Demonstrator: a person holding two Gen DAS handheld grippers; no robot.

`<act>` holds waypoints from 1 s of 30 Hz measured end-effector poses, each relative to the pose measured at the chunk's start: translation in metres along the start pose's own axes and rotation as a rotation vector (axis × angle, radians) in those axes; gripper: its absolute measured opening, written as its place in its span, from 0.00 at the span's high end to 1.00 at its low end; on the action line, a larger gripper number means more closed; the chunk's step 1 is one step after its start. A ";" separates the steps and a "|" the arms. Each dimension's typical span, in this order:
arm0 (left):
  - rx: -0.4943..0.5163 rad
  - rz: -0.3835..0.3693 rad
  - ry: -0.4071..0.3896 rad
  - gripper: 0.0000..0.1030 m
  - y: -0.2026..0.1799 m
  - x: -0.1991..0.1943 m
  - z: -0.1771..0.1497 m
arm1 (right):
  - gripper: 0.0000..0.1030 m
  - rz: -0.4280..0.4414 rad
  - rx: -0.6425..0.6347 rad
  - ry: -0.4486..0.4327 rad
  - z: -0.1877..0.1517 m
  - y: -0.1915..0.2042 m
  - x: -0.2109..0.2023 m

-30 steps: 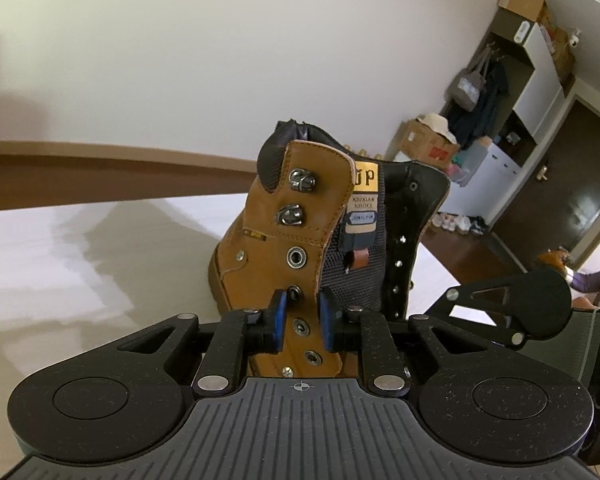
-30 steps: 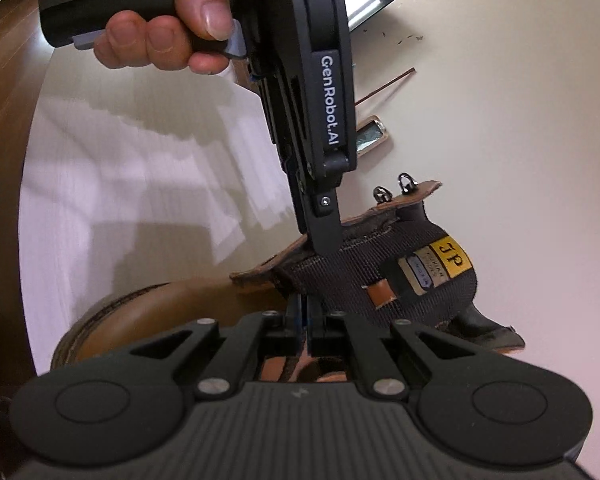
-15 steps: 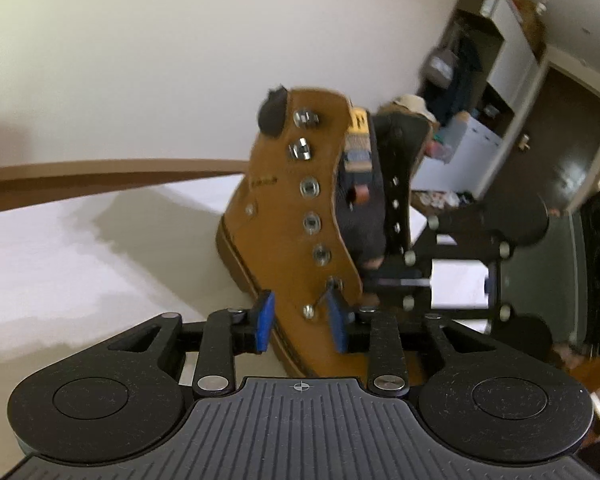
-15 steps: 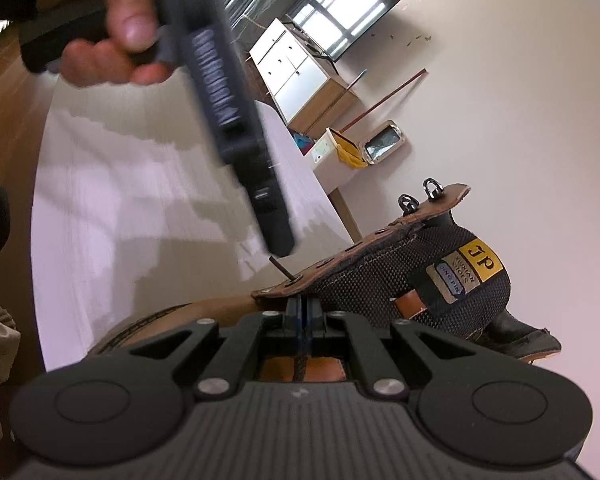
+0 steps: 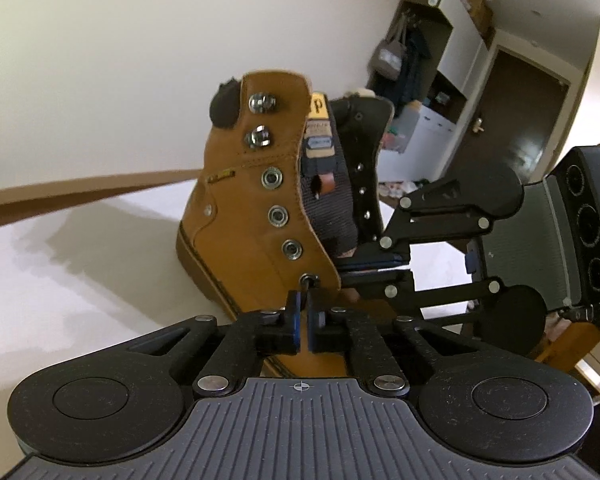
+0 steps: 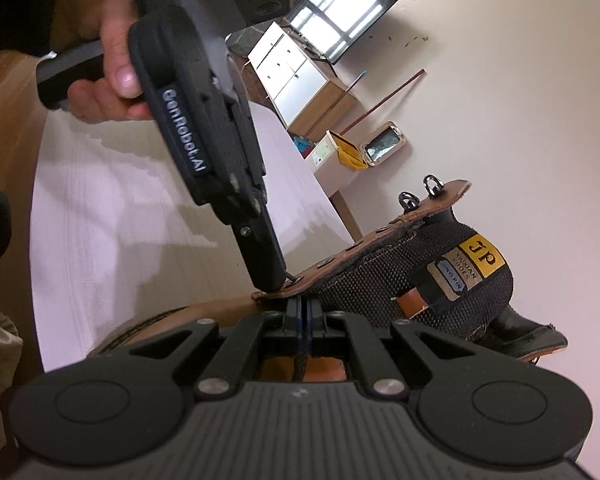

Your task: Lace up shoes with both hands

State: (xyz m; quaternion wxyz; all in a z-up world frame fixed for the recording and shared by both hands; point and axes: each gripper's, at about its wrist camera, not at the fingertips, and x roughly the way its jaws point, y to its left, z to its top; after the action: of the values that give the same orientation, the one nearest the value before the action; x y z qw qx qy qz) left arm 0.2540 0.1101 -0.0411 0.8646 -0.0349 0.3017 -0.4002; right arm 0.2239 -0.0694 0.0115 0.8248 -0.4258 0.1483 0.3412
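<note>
A tan boot [image 5: 252, 216] stands on the white table, and its black mesh tongue [image 6: 404, 276] carries a yellow label. My left gripper [image 5: 303, 312] sits at the lowest eyelet [image 5: 309, 279] of the near flap. Its blue pads are closing the last bit onto the dark lace tip [image 5: 307, 289] that pokes out of that eyelet. From the right wrist view, the left gripper [image 6: 274, 280] touches the flap edge from above. My right gripper [image 6: 303, 314] is shut on the dark shoelace [image 6: 300, 360], low under the flap. In the left wrist view, the right gripper [image 5: 352, 268] reaches in from the right.
The white table [image 5: 80, 280] runs to a wooden edge by the wall. A hand [image 6: 112, 76] holds the left gripper's handle. Far off stand a white cabinet [image 6: 288, 68], a small box and bin [image 6: 340, 152], shelves and a dark door [image 5: 512, 120].
The left gripper's open jaws dropped from the flap's edge to the lowest eyelet and closed on the lace tip. The right gripper stayed shut on the lace and shifted a little.
</note>
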 end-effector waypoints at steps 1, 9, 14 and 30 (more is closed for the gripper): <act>0.002 0.016 -0.009 0.98 -0.001 -0.007 -0.001 | 0.95 -0.008 0.002 -0.013 -0.003 -0.003 -0.004; 0.011 0.279 -0.051 0.98 0.010 -0.091 -0.010 | 0.82 -0.077 0.224 -0.064 -0.040 -0.034 -0.058; -0.017 0.454 -0.010 0.98 0.021 -0.137 -0.029 | 0.81 -0.110 0.418 0.047 -0.091 -0.068 -0.080; -0.094 0.684 0.138 0.98 0.027 -0.165 -0.082 | 0.81 0.114 0.586 0.033 -0.152 -0.103 -0.076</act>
State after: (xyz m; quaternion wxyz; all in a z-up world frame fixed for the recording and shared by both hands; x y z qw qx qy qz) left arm 0.1449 0.2608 -0.0347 0.9236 0.0557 0.3719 -0.0747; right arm 0.2468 -0.2665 0.0236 0.8897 -0.1660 0.2772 0.3226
